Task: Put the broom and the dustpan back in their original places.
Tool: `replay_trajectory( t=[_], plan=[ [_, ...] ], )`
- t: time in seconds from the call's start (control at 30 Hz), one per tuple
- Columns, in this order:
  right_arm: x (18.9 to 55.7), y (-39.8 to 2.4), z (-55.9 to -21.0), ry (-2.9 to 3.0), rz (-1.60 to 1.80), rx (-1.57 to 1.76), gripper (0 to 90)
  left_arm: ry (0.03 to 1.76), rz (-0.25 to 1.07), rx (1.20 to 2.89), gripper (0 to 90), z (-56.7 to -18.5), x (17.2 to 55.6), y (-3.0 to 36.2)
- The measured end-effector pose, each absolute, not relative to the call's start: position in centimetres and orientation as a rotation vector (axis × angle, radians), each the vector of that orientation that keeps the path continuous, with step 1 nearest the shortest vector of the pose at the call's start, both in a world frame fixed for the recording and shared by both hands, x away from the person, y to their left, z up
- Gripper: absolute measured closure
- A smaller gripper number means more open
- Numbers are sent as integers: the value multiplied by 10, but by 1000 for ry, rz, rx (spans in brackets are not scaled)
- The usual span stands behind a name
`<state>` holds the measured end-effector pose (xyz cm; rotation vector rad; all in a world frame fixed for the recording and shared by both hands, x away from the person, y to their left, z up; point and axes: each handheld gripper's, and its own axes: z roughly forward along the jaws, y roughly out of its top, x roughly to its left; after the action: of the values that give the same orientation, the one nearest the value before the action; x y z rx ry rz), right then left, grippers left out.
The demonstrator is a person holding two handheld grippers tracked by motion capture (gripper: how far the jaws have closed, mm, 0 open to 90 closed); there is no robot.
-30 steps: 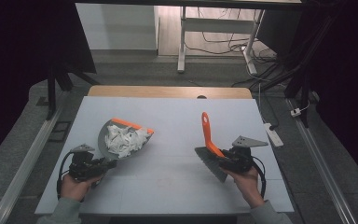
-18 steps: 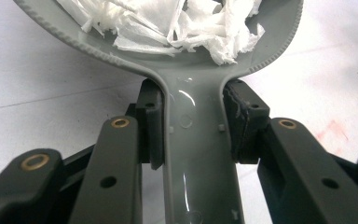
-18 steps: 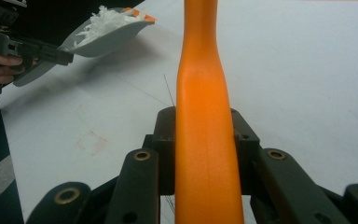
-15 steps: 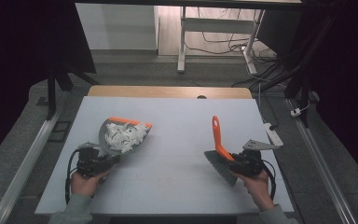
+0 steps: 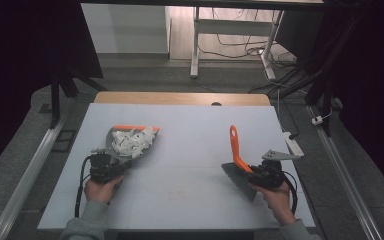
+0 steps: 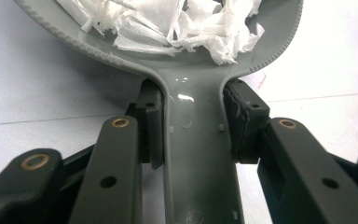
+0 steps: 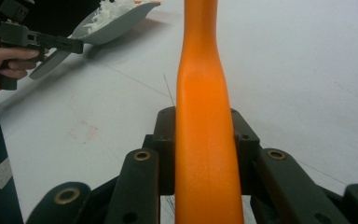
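Note:
A grey dustpan (image 5: 130,142) with an orange lip holds a heap of white paper scraps (image 5: 131,140) at the table's left. My left gripper (image 5: 107,167) is shut on its flat grey handle (image 6: 198,154), both pads (image 6: 151,130) pressed to the handle's sides, with the scraps (image 6: 177,23) just ahead. At the right, my right gripper (image 5: 260,175) is shut on a brush with an orange handle (image 5: 236,147) that points away from me and grey bristles (image 5: 237,181) near the table. The orange handle (image 7: 205,116) runs up between its jaws, and the dustpan (image 7: 116,21) shows far left.
The pale table (image 5: 190,150) has a wooden strip (image 5: 180,98) along its far edge. A white power strip (image 5: 292,142) lies by the right edge. A faint red mark (image 5: 175,192) is on the near middle. Metal rails flank both sides, and desk legs stand beyond.
The right gripper has carried the brush to the right. The left gripper has shifted slightly right and lower, and the dustpan now lies flatter over the table.

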<state>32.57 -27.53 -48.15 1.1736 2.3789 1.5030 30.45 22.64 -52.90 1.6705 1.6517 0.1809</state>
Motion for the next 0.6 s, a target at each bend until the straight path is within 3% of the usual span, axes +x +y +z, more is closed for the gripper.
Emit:
replay_trajectory(
  t=[0.6],
  plan=[
    [347, -283, -500, 2416, 1338, 1347, 704, 1697, 203, 1713, 613, -537, 311, 209]
  ],
)
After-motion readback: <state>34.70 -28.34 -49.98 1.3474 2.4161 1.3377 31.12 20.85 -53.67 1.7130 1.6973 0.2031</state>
